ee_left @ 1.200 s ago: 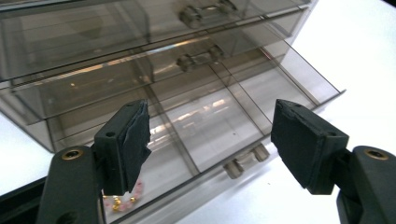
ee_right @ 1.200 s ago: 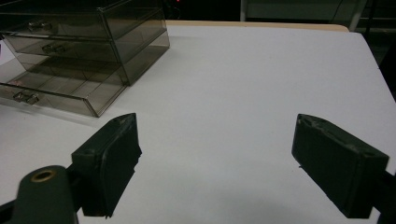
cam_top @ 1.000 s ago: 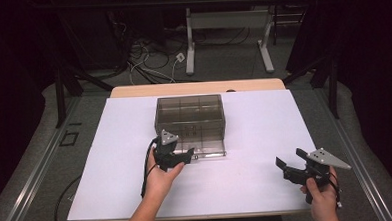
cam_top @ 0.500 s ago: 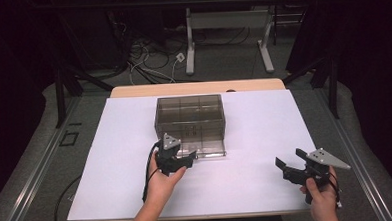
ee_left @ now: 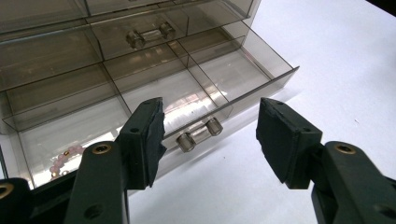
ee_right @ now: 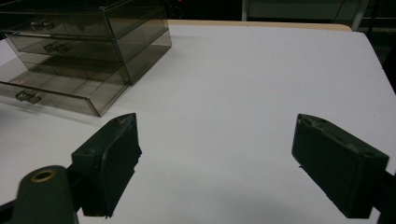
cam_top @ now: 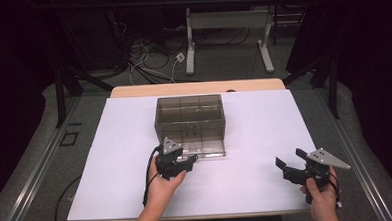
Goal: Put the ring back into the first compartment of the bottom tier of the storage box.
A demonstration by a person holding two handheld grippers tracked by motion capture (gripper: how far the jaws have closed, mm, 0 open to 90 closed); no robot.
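A smoky clear drawer box (cam_top: 189, 120) stands mid-table. Its bottom drawer (ee_left: 219, 77) is pulled out toward me. A clear bar handle (ee_left: 199, 134) sits on the drawer's front. My left gripper (ee_left: 212, 137) is just in front of the drawer with that handle in the gap between its jaws. The jaws have just been closing, but the pads (ee_left: 148, 135) are clear of the handle. A pink bead bracelet (ee_left: 63, 161) lies in the drawer's left compartment. In the high view the left gripper (cam_top: 190, 162) is at the box's front. My right gripper (cam_top: 290, 159) is held open over bare table, far right of the box.
The white table top (cam_top: 264, 122) has free room on both sides of the box. In the right gripper view the box (ee_right: 84, 32) and its open drawer (ee_right: 56, 93) are at the upper left. Floor cables and a table frame (cam_top: 226, 44) lie beyond the far edge.
My left hand has shifted a little to the right along the drawer's front. The right hand has kept still.
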